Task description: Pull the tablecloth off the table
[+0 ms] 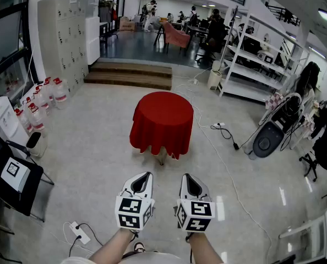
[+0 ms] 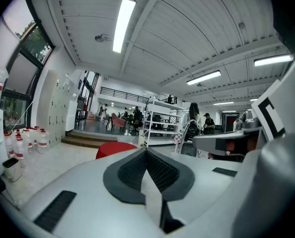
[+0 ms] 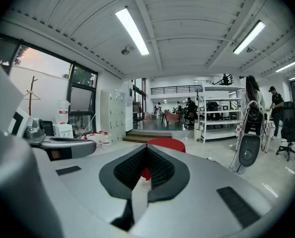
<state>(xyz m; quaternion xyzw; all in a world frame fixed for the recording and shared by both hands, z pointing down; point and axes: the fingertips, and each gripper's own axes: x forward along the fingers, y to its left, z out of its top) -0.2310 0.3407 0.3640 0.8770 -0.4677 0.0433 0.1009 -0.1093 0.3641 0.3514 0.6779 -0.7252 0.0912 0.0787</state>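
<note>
A red fabric tablecloth [image 1: 162,122] hangs in deep folds over a small round table [image 1: 161,159], hiding all but a foot below the hem. It stands well ahead of the two hand-held grippers, untouched.

The left gripper [image 1: 146,176] and right gripper [image 1: 187,177] are held side by side, aimed at the cloth and tipped slightly downward, seemingly lined up for an approach. Each has its jaws pressed fully together with nothing between them. Both would need to open before either could pinch the hem, so the pull looks not yet begun.

A black floor cable [image 1: 225,133] trails ahead and to the right of the right gripper, a likely trip hazard. A white power strip [image 1: 80,232] lies near the left gripper, on its left. Red-capped water bottles [image 1: 42,100] line the wall far to the left gripper's left. White metal shelving [image 1: 257,59] stands far ahead of the right gripper, to its right.
</note>
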